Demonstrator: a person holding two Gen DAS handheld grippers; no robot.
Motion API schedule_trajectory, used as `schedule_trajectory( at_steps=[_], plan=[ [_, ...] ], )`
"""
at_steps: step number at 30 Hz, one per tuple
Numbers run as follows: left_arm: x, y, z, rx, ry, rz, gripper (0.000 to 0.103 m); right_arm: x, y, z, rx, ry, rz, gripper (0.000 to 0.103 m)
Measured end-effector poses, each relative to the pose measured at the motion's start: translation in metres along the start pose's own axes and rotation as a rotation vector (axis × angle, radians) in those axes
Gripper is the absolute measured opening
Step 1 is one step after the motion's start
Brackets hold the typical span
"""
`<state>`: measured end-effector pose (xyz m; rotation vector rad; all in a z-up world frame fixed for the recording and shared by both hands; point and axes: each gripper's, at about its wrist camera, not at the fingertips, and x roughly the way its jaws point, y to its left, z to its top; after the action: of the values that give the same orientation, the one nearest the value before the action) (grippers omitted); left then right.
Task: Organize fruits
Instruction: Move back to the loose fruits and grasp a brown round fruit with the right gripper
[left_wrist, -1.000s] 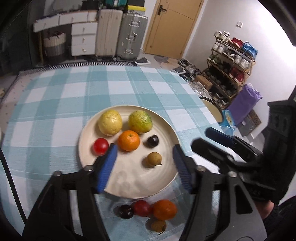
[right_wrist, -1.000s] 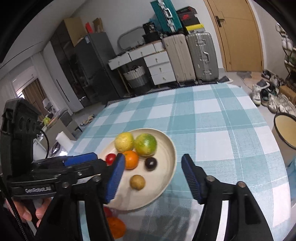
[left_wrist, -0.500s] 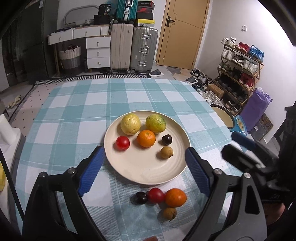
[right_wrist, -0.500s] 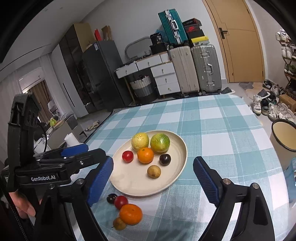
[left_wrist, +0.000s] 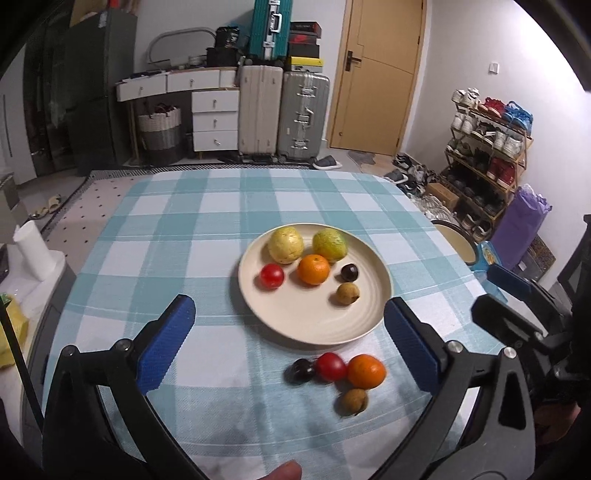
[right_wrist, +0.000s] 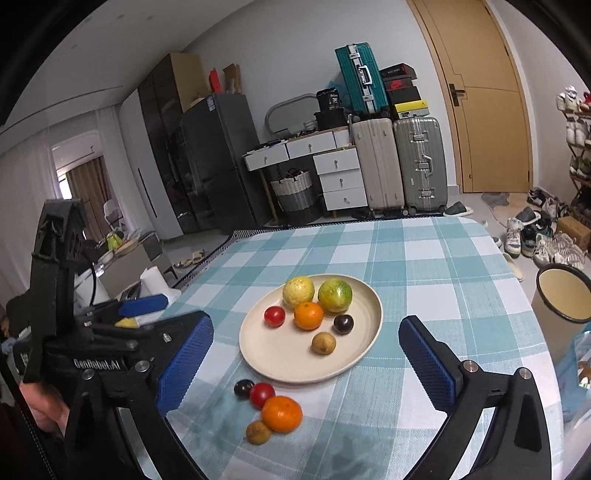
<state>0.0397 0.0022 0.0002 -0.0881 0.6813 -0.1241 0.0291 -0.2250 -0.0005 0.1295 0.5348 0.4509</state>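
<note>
A cream plate (left_wrist: 314, 332) (right_wrist: 288, 358) on the checked tablecloth holds a yellow fruit (left_wrist: 285, 244), a green fruit (left_wrist: 330, 244), an orange (left_wrist: 313, 269), a tomato (left_wrist: 272, 276), a dark plum (left_wrist: 349, 272) and a small brown fruit (left_wrist: 347, 293). In front of the plate, on the cloth, lie a second plum (left_wrist: 300, 370), tomato (left_wrist: 331, 366), orange (left_wrist: 366, 371) (right_wrist: 282, 413) and brown fruit (left_wrist: 353, 401). My left gripper (left_wrist: 288, 302) and right gripper (right_wrist: 306, 321) hover side by side above the near cloth. Their jaws are opening wide, with nothing between them.
A round bin (right_wrist: 561, 291) stands off the table's right edge. A white paper roll (left_wrist: 33, 247) sits to the left of the table. Bare cloth stretches left of and behind the plate. Suitcases and drawers line the far wall.
Both grippers have drawn back from the plate and risen a little, and their jaws have spread much wider. The fruit has not moved.
</note>
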Motion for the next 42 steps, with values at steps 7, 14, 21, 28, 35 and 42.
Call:
schedule_trajectory(
  at_steps=[7,14,21,28,35,42],
  plan=[
    [-0.007,0.011,-0.022,-0.007,0.012,0.038,0.102,-0.011,0.001,-0.015,0.001,0.002,-0.014,0.103],
    [-0.007,0.019,-0.048,-0.012,0.025,0.047,0.102,-0.015,0.013,-0.029,-0.033,0.009,-0.022,0.103],
    [0.004,0.025,-0.072,0.004,0.057,0.084,0.102,-0.013,0.024,-0.045,-0.032,0.040,-0.014,0.103],
    [0.017,0.030,-0.089,-0.027,0.116,0.046,0.102,-0.005,0.030,-0.063,-0.024,0.096,-0.029,0.103],
    [0.023,0.033,-0.099,-0.037,0.136,0.035,0.102,0.010,0.034,-0.081,-0.002,0.165,-0.012,0.103],
    [0.025,0.046,-0.101,-0.057,0.134,0.044,0.102,0.029,0.032,-0.092,0.055,0.241,0.035,0.097]
  ],
)
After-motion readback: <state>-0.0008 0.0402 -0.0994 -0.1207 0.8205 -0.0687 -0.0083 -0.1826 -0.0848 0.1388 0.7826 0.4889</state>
